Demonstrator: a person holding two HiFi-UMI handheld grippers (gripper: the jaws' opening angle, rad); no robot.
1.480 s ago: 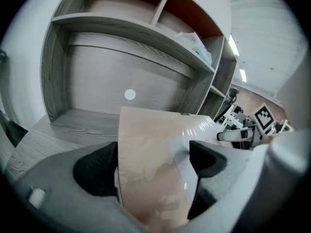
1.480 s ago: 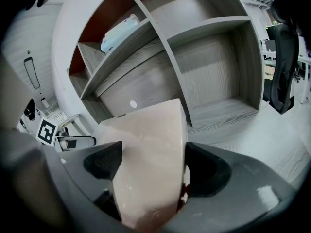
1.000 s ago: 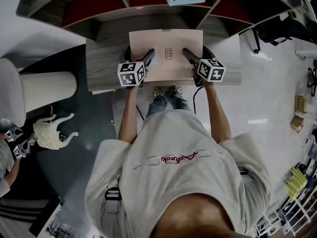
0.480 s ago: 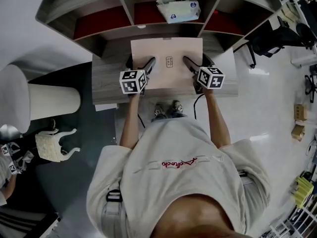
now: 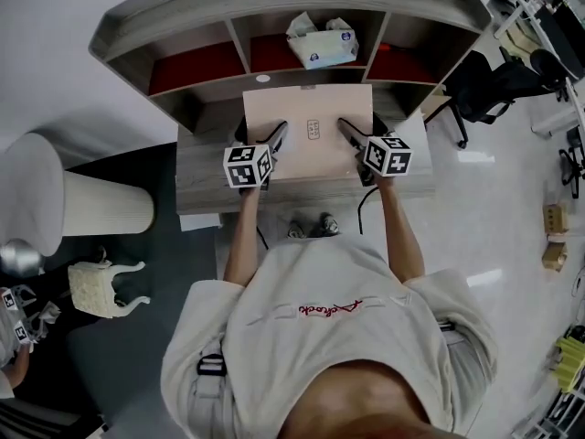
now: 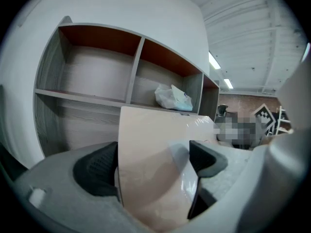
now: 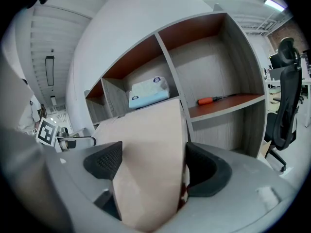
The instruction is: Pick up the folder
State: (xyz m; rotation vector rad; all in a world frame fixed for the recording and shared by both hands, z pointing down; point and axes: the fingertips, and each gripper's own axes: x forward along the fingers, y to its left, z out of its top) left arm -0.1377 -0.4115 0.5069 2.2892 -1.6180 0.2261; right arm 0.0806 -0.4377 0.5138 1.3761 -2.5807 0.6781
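A beige folder [image 5: 311,108] with a small printed label hangs flat above the grey desk [image 5: 206,167], in front of the shelf unit. My left gripper [image 5: 277,133] grips its near left part and my right gripper [image 5: 345,126] its near right part. In the left gripper view the folder [image 6: 146,144] runs between the dark pads of the left gripper [image 6: 153,161], which press on it. The right gripper view shows the folder [image 7: 150,144] clamped likewise in the right gripper [image 7: 155,164]. The folder's underside is hidden.
A grey shelf unit [image 5: 219,71] with red-backed compartments stands behind the desk. A tissue pack [image 5: 324,39] lies in its middle compartment, a screwdriver [image 7: 214,100] in the right one. A black office chair [image 5: 484,80] is at the right, a white cylinder [image 5: 101,204] at the left.
Both grippers have risen together with the folder held between them, and it now hangs higher above the desk. The grip on it has not changed.
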